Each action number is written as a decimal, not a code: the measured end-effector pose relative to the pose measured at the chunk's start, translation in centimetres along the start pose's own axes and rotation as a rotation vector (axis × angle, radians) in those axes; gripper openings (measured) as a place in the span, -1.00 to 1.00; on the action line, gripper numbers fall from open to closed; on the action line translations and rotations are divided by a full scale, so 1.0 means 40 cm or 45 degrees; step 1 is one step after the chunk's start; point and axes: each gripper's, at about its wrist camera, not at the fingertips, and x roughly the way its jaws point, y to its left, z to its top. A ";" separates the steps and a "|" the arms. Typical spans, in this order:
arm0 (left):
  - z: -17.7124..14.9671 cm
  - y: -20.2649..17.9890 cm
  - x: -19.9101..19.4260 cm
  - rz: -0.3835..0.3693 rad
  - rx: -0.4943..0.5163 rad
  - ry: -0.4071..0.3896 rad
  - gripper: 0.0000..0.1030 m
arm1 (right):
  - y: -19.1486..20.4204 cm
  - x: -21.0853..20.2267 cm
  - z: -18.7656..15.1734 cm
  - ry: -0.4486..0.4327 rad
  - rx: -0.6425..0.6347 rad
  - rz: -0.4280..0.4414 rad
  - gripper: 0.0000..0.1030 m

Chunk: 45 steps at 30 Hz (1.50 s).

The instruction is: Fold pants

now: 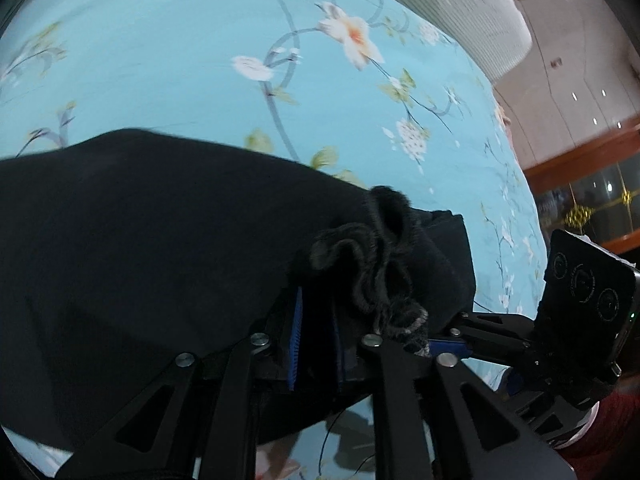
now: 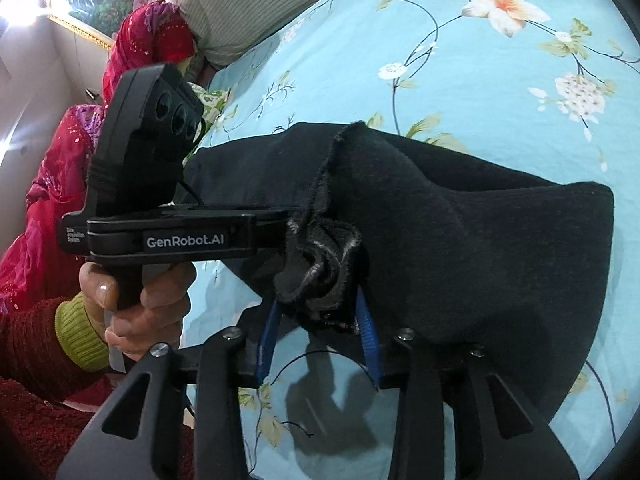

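Two grippers meet at one bunched end of the pants, and we hold that end lifted above the bed. Our left gripper has its blue pads closed narrow on a wad of dark cloth. Our right gripper also bites the frayed, gathered edge, its pads pressed in from both sides. In the right view the left gripper comes in sideways, gripped by the left hand, its tip touching the same clump.

We judge the fold to be partway: the pants hang doubled over in a broad dark sheet, one side draping toward the bed, but nothing lies flat or squared yet. Whether an earlier fold is already in, we cannot tell. What seems left is laying the held end down over the rest, smoothing it, and letting go.

A pillow sits at the far edge.
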 end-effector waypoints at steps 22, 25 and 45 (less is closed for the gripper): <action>-0.212 0.275 -0.272 0.130 -0.591 -0.302 -0.16 | 0.158 0.111 0.166 0.087 -0.200 0.094 0.10; -0.238 0.320 -0.308 0.135 -0.673 -0.349 -0.05 | 0.186 0.149 0.196 0.111 -0.243 0.098 0.10; -0.309 0.555 -0.415 0.214 -1.046 -0.482 0.18 | 0.333 0.388 0.407 0.282 -0.503 0.110 0.10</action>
